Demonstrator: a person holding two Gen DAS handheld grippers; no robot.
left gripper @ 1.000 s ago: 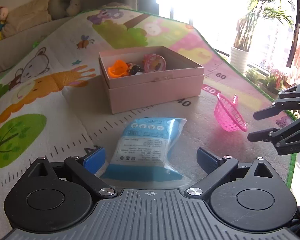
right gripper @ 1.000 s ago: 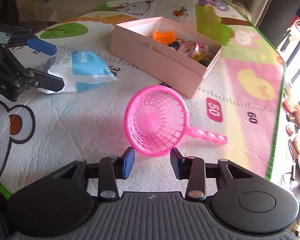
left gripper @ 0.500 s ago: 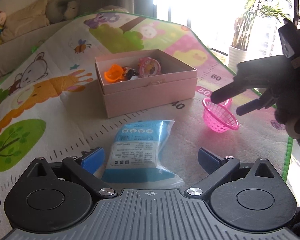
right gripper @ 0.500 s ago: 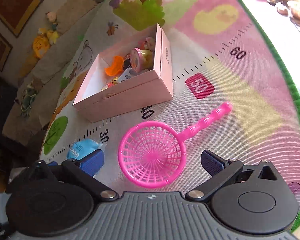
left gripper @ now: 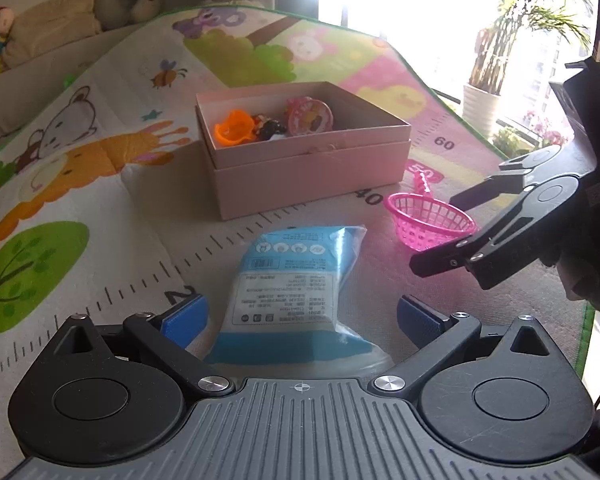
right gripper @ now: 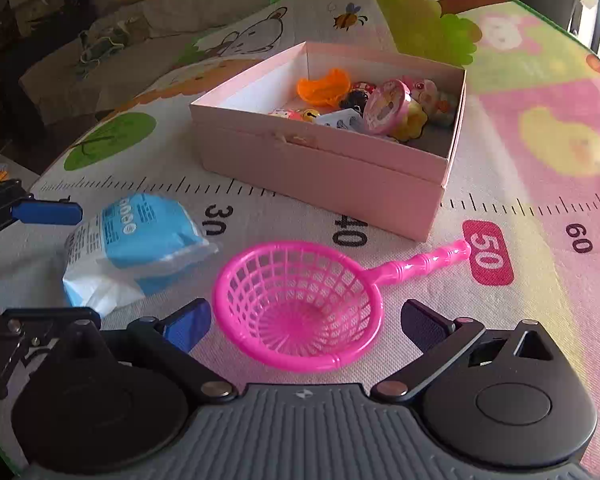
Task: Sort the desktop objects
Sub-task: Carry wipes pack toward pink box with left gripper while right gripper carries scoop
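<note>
A blue and white plastic packet [left gripper: 300,280] lies on the play mat between the open fingers of my left gripper [left gripper: 300,316]; it also shows in the right wrist view [right gripper: 136,240]. A pink toy net [right gripper: 300,304] with a handle lies between the open fingers of my right gripper [right gripper: 306,320], its basket close to the gripper body. The net [left gripper: 430,220] and the right gripper [left gripper: 440,232] show at the right of the left wrist view. An open pink box [left gripper: 312,172] with several small toys stands behind both; it also shows in the right wrist view [right gripper: 320,168].
The printed play mat [left gripper: 100,184] has a ruler strip with numbers. Its green edge [left gripper: 584,340] runs close on the right. Cushions and soft toys [left gripper: 60,24] lie at the back left. A potted plant [left gripper: 484,108] stands by the window.
My right gripper opened wide, swung around and came down low around the net's basket. My left gripper stayed open over the packet and shifted slightly.
</note>
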